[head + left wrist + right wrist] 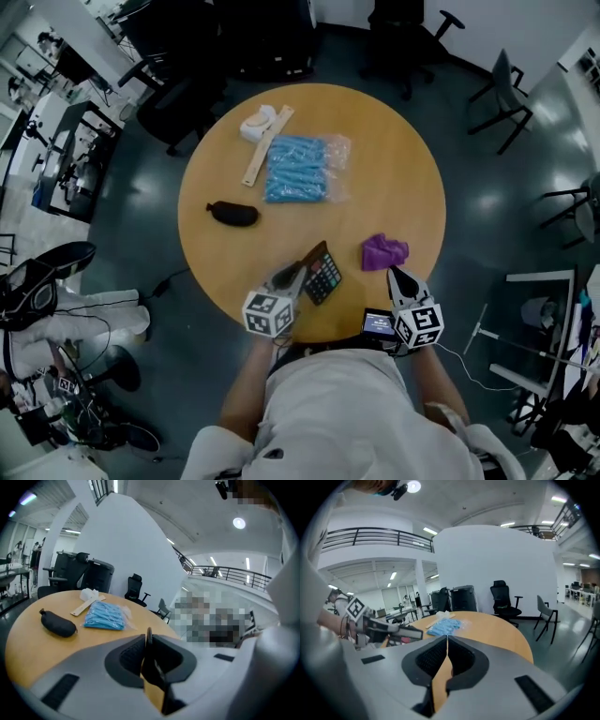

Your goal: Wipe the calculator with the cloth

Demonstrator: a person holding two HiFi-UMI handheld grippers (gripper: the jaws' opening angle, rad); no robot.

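Open-plan office with a round wooden desk [403,169]. From the left: a black oblong pouch [232,214]; a clear plastic bag holding blue items [298,169]; the left gripper [299,272], jaws clamped on the edge of the dark rectangular calculator [324,274], tilted over the near rim; the crumpled purple cloth [384,251] just ahead of the right gripper [395,274], the nearer one, jaws together and empty.

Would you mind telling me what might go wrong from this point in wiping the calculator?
1. The left gripper pinches the calculator by one edge only, tilted above the table. Wiping pressure may twist it loose.
2. The jaws of the right gripper are shut and empty, while the purple cloth lies on the table just ahead. Going in shut would likely push the cloth away rather than pick it up.
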